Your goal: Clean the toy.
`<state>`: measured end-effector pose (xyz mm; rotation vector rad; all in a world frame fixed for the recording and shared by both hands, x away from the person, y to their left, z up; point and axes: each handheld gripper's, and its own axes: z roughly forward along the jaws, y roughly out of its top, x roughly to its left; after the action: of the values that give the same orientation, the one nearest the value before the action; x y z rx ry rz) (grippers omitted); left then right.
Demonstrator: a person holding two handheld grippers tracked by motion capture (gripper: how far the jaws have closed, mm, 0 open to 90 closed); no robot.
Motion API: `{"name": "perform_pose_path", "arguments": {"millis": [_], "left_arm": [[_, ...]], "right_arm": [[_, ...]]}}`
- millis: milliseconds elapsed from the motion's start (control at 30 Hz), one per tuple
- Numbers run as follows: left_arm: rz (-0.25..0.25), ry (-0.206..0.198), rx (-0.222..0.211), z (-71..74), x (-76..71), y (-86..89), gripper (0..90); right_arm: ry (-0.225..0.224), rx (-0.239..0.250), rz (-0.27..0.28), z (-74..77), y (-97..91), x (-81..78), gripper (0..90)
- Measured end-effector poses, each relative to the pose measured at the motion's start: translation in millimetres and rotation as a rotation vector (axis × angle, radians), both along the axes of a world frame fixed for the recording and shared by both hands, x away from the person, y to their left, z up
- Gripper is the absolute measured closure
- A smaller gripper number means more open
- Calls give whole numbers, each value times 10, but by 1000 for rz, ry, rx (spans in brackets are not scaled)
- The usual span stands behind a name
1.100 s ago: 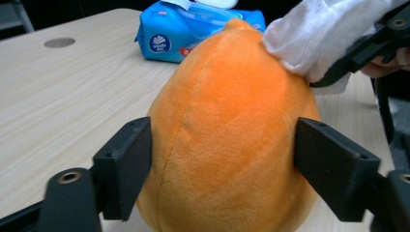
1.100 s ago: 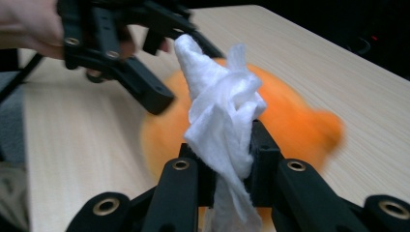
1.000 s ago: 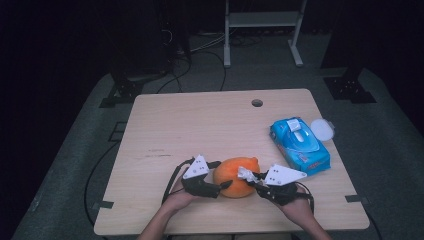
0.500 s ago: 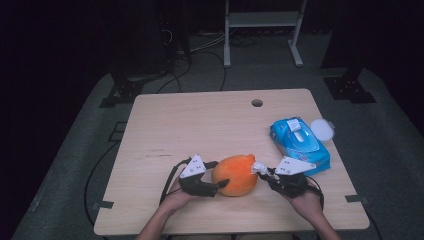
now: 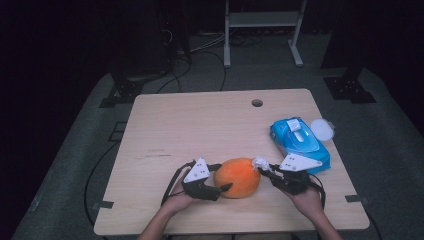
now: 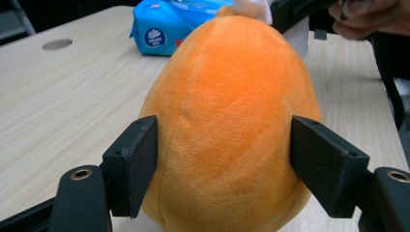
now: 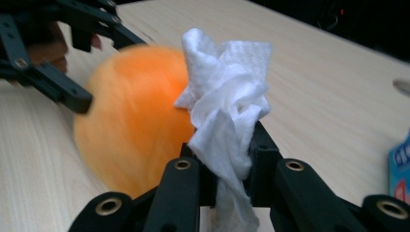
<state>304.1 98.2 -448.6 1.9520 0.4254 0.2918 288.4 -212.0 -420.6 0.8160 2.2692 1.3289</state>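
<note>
Right gripper view alone resolves the wipe [image 7: 227, 101] clamped in the right gripper [image 7: 231, 166]; left gripper [image 6: 225, 159], level, clamps the plush [image 6: 227, 125] at 9 o'clock.

Right gripper [image 7: 227, 169] jaws pinch a crumpled white wipe [image 7: 227, 104] that touches a blurred orange plush ball [image 7: 130, 130] on a wooden table [image 7: 319, 92]. The left gripper [image 7: 92, 72] grips the ball's far side.
</note>
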Motion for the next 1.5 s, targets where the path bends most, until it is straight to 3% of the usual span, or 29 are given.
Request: {"name": "perform_pose_path", "arguments": {"millis": [133,267,367,467,600,733,833,1033,1167,1300,1500], "left_arm": [[-17,-28,15,4,-34,-29,273],[-47,-64,43,13,-77,-65,273],[-93,-90,54,20,-126,-118,266],[-107,-122,84,21,-160,-158,256],[-91,-90,56,12,-129,-127,256],[-89,-86,54,17,-129,-140,254],[-88,-89,62,22,-147,-179,231],[-101,-103,68,41,-187,-225,218],[-87,-93,45,46,-164,-195,225],[-61,-65,-8,63,-124,-183,224],[-45,-53,8,53,-111,-205,184]], "right_arm": [[20,-4,-14,-30,-47,24,773],[-21,10,3,59,33,-31,773],[-48,47,44,150,118,-90,773],[-68,15,55,167,180,-105,773],[-44,15,23,116,85,-39,774],[-14,19,-24,65,-50,9,774],[-28,26,-11,94,-10,-12,774],[-39,47,78,161,211,-98,773],[-26,44,54,131,136,-51,773],[-4,57,14,86,3,2,774],[-29,43,65,141,137,-65,773]]}}
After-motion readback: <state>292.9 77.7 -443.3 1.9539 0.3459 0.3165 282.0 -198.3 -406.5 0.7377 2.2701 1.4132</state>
